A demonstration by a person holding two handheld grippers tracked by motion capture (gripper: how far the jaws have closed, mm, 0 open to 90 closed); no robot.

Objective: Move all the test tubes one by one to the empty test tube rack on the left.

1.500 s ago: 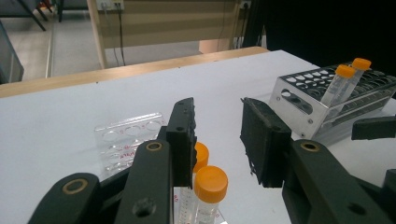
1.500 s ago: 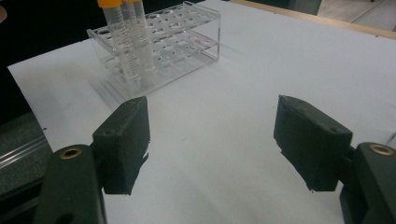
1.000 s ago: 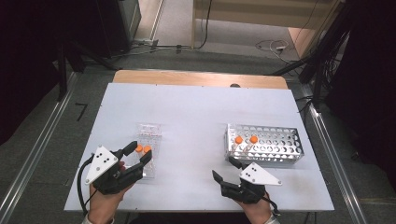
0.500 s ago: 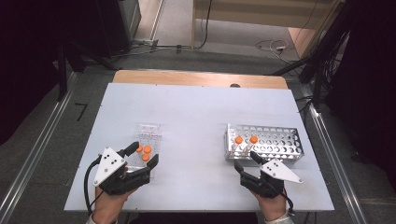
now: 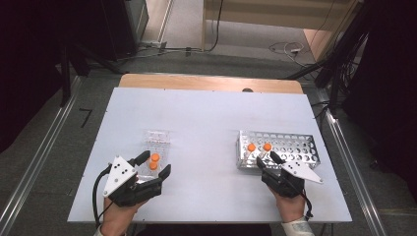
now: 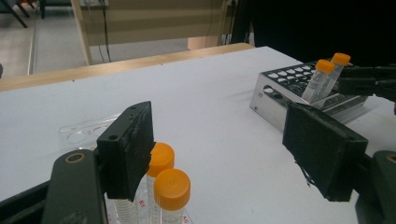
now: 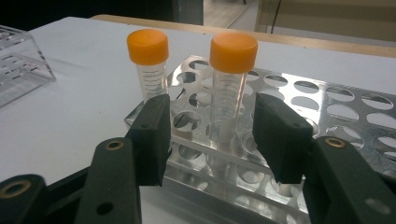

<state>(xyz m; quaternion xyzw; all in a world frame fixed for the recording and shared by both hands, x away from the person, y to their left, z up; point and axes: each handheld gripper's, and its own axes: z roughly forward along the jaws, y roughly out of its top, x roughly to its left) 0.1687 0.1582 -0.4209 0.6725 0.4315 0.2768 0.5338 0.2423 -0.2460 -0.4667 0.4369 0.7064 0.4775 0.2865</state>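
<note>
Bench (image 5: 206, 118): white top, tan wood strip at far edge. Tube caps (image 7: 233, 51): orange; tube bodies clear w/ thin graduation marks. Metal rack (image 5: 295, 147): silver, round-hole grid. Plastic rack (image 5: 156, 137): clear. Both grippers black, jaws matte black, w/ pale grey plates.

A lab bench, by the look of it. Orange-capped tubes (image 7: 233, 88) stand in a perforated metal rack (image 5: 295, 146) on a plain white table (image 5: 206, 118). Cables (image 5: 285, 48) trail across the floor behind.
</note>
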